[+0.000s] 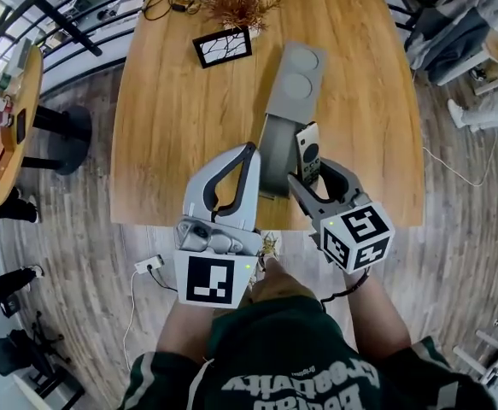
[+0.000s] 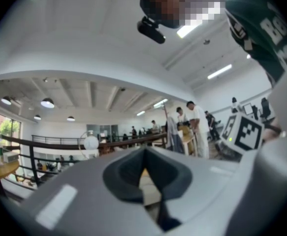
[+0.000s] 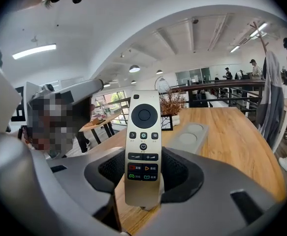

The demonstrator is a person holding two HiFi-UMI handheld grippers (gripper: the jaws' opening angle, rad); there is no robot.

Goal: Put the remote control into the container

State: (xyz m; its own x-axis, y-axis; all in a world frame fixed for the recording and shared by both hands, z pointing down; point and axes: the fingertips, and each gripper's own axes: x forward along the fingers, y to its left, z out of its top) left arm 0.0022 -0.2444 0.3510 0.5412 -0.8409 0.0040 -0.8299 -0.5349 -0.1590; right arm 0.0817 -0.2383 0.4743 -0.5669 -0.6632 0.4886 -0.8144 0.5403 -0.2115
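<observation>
The remote control (image 3: 143, 132) is clamped by its lower end, upright, in the right claw (image 3: 144, 176), over the near part of the long grey container (image 1: 293, 84) on the table (image 1: 180, 118); the left claw (image 2: 145, 173) is closed on nothing, just beside it. The remote is best laid flat along the container's length before being lowered and released; that near end lies close to the table's front edge, so release is better made farther in. Bare wood is left on both sides; the framed picture (image 1: 223, 47) stands well apart.
</observation>
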